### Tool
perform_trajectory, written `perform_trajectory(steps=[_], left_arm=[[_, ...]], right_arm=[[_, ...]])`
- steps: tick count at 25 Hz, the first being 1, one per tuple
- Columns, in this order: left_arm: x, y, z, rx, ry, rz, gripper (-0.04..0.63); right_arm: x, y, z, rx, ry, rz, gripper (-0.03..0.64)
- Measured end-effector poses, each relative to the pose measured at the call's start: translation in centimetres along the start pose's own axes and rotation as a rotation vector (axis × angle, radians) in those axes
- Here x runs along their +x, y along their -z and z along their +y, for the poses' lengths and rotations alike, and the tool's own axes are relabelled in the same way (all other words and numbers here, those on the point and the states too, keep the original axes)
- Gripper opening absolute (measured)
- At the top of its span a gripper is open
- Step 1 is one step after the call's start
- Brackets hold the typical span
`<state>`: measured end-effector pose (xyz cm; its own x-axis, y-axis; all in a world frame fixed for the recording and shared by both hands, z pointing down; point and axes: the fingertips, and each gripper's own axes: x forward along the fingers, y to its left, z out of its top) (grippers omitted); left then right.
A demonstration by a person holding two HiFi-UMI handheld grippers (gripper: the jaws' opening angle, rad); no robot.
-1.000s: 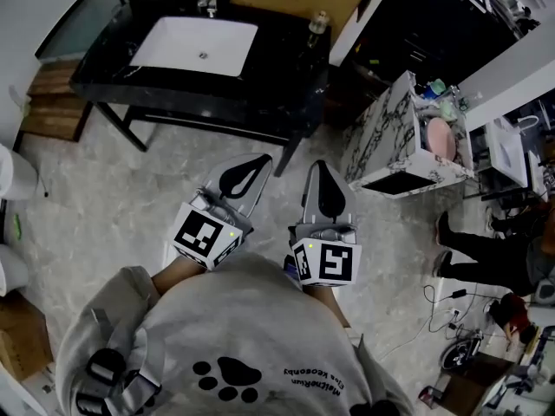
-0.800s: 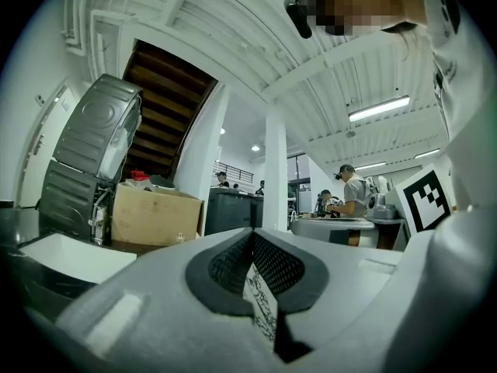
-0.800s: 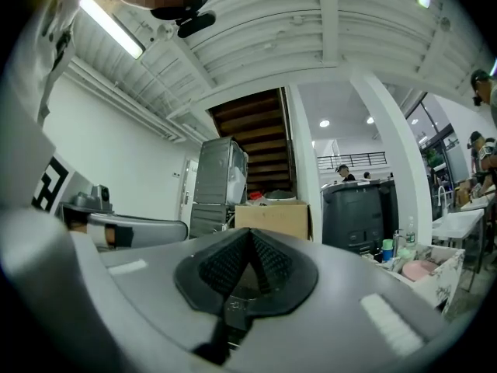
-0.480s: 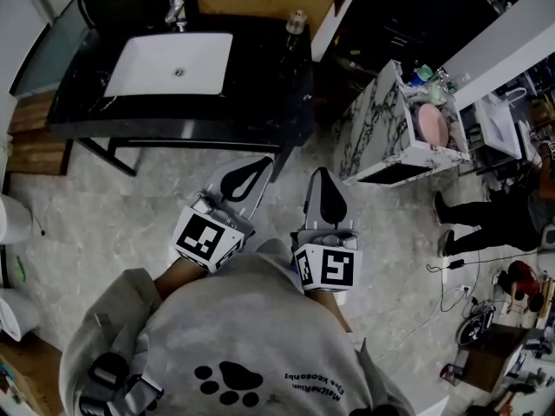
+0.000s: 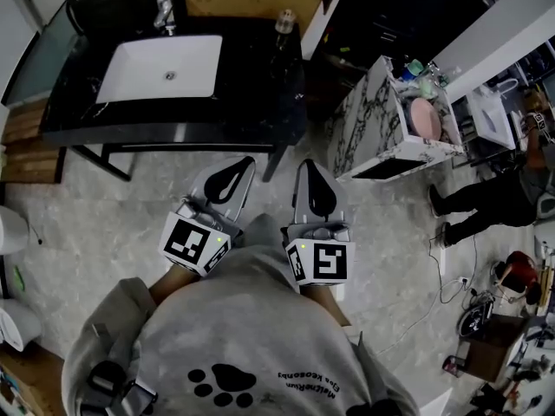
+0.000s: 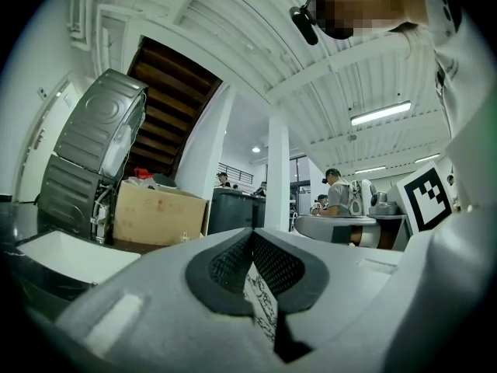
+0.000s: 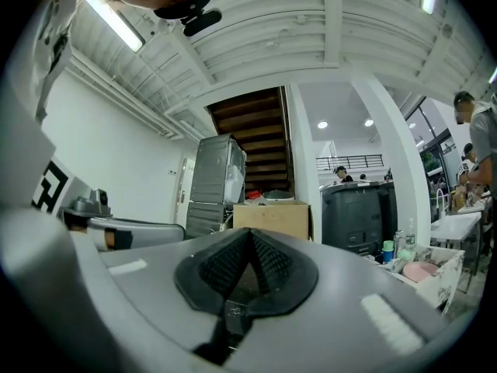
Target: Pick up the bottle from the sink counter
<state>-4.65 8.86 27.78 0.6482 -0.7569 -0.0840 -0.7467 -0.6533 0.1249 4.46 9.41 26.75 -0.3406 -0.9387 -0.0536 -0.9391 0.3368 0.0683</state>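
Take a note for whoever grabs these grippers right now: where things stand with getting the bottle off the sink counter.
Left gripper: shut, empty, held at chest height over the floor.
Right gripper: shut, empty, beside it.
Bottle: standing at the back right corner of the black sink counter, right of the white basin.
Done: nothing; bottle untouched.
To do: step up to the counter, open a gripper, close on the bottle, lift.

table (image 5: 260, 102) is finished black | basin (image 5: 160, 68) is coloured white | cabinet (image 5: 360, 126) is veined black on white | grey sweatshirt (image 5: 234, 319) is printed with black paw
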Motion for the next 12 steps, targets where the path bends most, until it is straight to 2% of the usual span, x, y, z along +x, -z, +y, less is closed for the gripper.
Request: perform_trajectory(steps=[8,12], left_arm=[[-1.0,-0.5,0.2,0.008,-0.005,-0.02,0.002],[-0.8,0.5,0.3,0.007,0.001,-0.011,0.0]], right_arm=[[-0.5,-0.4,1.4,-0.005,-0.011,-0.016,0.0],[-0.2,0.5,1.9,0.001,-0.023,-0.005,0.0]])
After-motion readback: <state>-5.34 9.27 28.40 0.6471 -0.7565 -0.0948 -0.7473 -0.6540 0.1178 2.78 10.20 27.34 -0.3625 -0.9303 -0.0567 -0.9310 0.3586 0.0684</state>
